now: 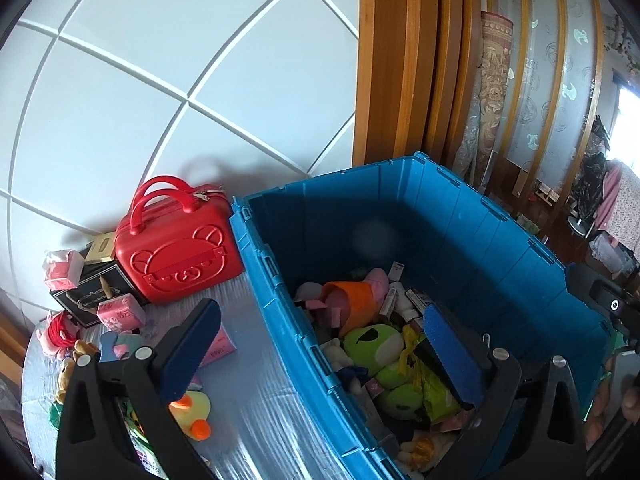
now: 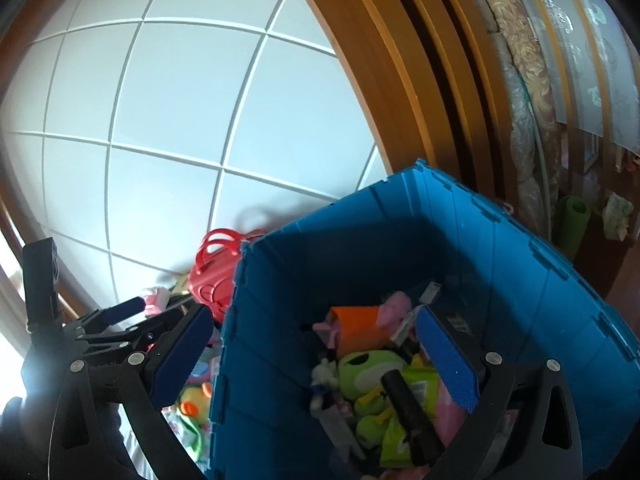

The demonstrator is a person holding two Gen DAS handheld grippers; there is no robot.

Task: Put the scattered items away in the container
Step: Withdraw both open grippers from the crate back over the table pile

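Tongs: both the left tongs (image 1: pixel 316 354) and the right tongs (image 2: pixel 316 360) are spread wide, nothing held.
Duck (image 1: pixel 191 412): left on the desk (image 1: pixel 256 392), near the bin (image 1: pixel 280 304)'s left wall.
Handling: judged light, squashy and slippery; best pinched across the body.

Left gripper (image 1: pixel 320 344): two matte black fingers, each a flat triangular frame with a long cut-out slot and two round silver screw heads near its far end. Each finger ended in a rectangular pad (image 1: pixel 192 350) faced with dark blue, finely dotted textured material. Right gripper (image 2: pixel 316 354): identical in build, with black slotted frames, silver screw heads and blue textured pads (image 2: pixel 448 364). Seen from the right wrist view, the left gripper's body carried an upright black rectangular block (image 2: pixel 40 280) above black linkage bars.
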